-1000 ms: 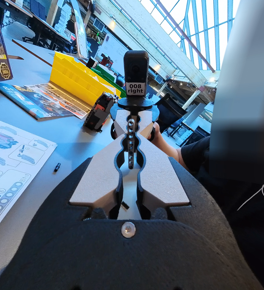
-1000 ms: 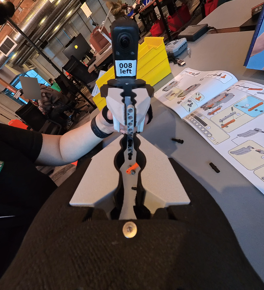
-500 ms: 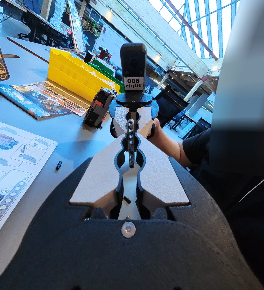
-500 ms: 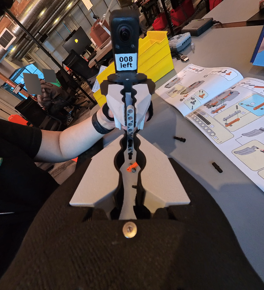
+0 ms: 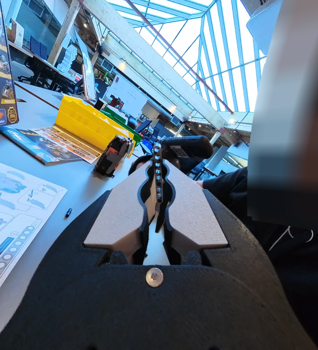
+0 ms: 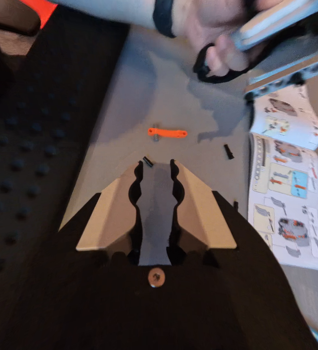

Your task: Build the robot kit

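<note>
While left claw (image 5: 157, 164) pinches holed grey beam (image 5: 157, 177); right claw (image 6: 155, 162) gapes.

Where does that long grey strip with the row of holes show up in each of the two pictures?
Left wrist view: the grey holed beam stands centre frame, clamped between the left gripper fingers.
Right wrist view: far upper right, blurred, under the hand.
Shared landmark: the open instruction booklet on the grey table.

Right gripper lets go of the beam

My right gripper (image 6: 155, 161) now stands open, tipped down over the table (image 6: 173, 106); the grey holed beam (image 5: 157, 177) sits clamped in my left gripper (image 5: 156, 164) alone.
</note>
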Demonstrator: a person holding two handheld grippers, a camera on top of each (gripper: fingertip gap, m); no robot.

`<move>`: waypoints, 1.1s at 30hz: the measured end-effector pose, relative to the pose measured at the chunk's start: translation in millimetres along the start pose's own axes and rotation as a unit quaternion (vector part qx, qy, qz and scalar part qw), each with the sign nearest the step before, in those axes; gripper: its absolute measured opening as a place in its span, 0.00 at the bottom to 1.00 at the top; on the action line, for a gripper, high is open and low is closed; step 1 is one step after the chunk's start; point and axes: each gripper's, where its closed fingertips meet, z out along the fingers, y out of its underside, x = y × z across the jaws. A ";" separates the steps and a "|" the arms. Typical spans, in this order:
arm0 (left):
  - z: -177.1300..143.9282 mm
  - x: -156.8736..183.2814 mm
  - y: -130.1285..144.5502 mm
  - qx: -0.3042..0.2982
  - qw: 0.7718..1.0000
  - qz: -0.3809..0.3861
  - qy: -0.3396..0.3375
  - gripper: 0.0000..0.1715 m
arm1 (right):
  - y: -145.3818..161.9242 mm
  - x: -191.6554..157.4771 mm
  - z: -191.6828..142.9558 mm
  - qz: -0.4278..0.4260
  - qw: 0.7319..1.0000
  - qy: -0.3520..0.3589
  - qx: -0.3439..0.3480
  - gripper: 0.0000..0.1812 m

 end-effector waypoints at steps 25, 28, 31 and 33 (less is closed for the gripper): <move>-2.2 -5.9 2.8 0.004 0.999 -0.033 0.015 0.02 | 19.1 -17.8 35.2 0.025 0.985 -0.169 0.012 0.02; -2.3 -6.2 2.6 0.005 0.999 -0.035 0.015 0.02 | 20.4 -15.5 33.8 0.048 0.987 -0.153 -0.009 0.01; -1.1 -6.8 4.8 -0.004 0.999 -0.034 0.009 0.02 | 25.8 -10.7 16.3 0.058 0.989 -0.091 -0.096 0.01; -0.1 -8.8 7.3 -0.015 0.999 -0.029 -0.005 0.02 | 28.7 -13.0 -6.7 0.058 0.983 -0.059 -0.161 0.01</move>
